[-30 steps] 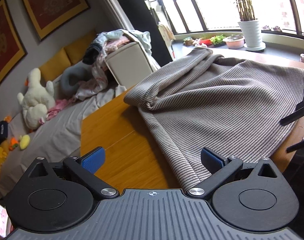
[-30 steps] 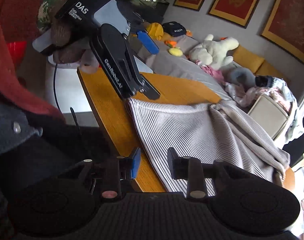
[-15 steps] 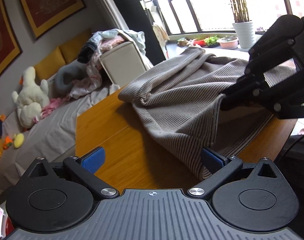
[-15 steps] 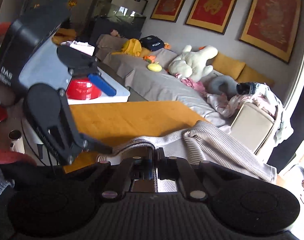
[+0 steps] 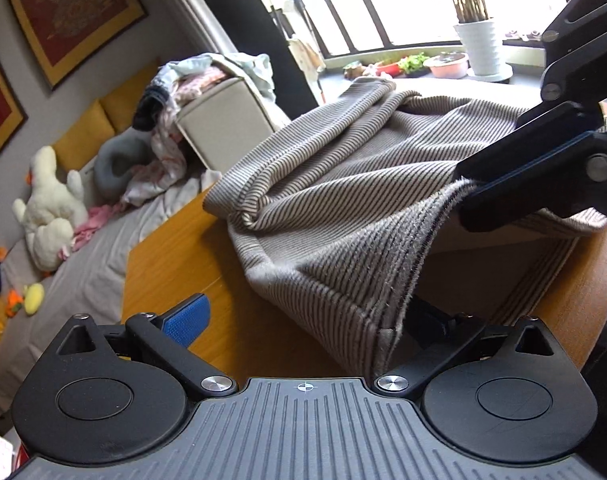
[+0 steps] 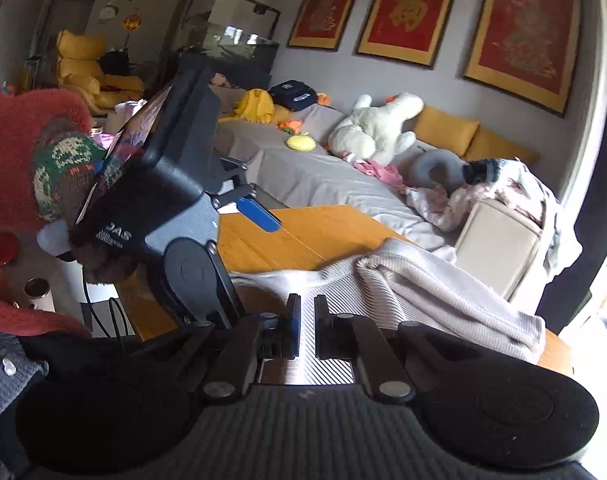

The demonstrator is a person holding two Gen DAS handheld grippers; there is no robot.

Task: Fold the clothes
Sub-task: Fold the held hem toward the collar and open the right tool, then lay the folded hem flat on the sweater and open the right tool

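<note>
Striped knit garment (image 5: 343, 184), grey-beige with thin dark lines, lies on the wooden tabletop (image 5: 171, 264), filling centre and right of the left wrist view. Long axis runs from the near hem at lower centre up toward the window at upper right; the far end is bunched into a thick rolled fold pointing at the sill. Ribbing runs diagonally across the lifted panel.

Right tool (image 5: 469, 196) enters from the right edge of that view, jaws pinched narrow on the garment's edge, holding it raised so the cloth tents up off the tabletop, with a shadowed hollow beneath. In the right wrist view the same tool (image 6: 306, 312) shows its pads nearly together with striped fabric between them at lower centre.

Left tool (image 5: 299, 320) sits at the bottom of its own view, jaws wide. Its blue pad (image 5: 185, 314) is bare over the wood at lower left; the other finger is hidden behind the near corner of the hem, which hangs between the two fingers. Not gripping.

Background: grey sofa (image 6: 323, 176) with a white plush toy (image 6: 373, 128), upper middle of the right wrist view.
</note>
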